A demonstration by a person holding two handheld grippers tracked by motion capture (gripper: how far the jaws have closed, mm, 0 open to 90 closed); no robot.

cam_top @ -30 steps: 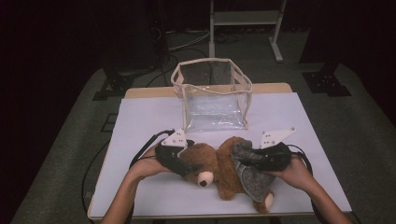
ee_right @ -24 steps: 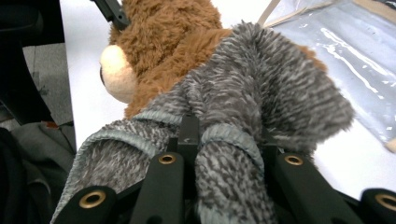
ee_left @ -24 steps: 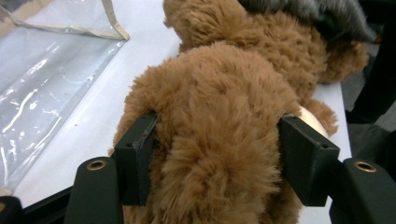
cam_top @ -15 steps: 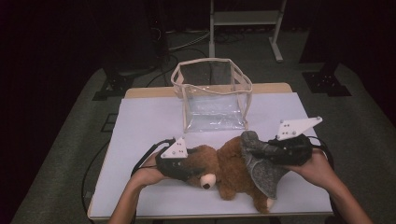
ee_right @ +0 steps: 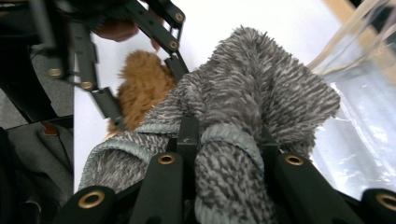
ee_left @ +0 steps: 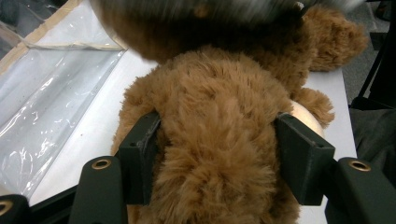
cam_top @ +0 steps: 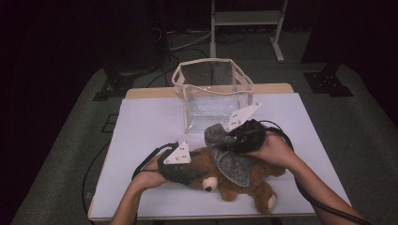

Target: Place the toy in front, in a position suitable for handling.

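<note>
A brown teddy bear (cam_top: pixel 246 187) lies on the white table (cam_top: pixel 141 126), its head toward the front edge. My left gripper (cam_top: pixel 195 176) is shut on the bear (ee_left: pixel 219 140); its jaws have just been closing and its pads (ee_left: pixel 140 149) now press into the fur on both sides. My right gripper (cam_top: pixel 225 140) is shut on a grey knitted garment (cam_top: pixel 234 164) and holds one end of it up above the bear, while the rest drapes over the bear's body. In the right gripper view the garment's hemmed fold (ee_right: pixel 261 84) sits between the jaws of my right gripper (ee_right: pixel 229 135).
A clear plastic bag (cam_top: pixel 213 89) with a beige rim stands open at the back of the table, just beyond the right gripper. Its wall (ee_right: pixel 364 126) is close in the right gripper view. A metal stand is on the dark floor behind the table.
The right gripper swung out to the right, then up and left toward the bag, lifting the grey garment off the bear. The left hand stayed on the bear's head.
</note>
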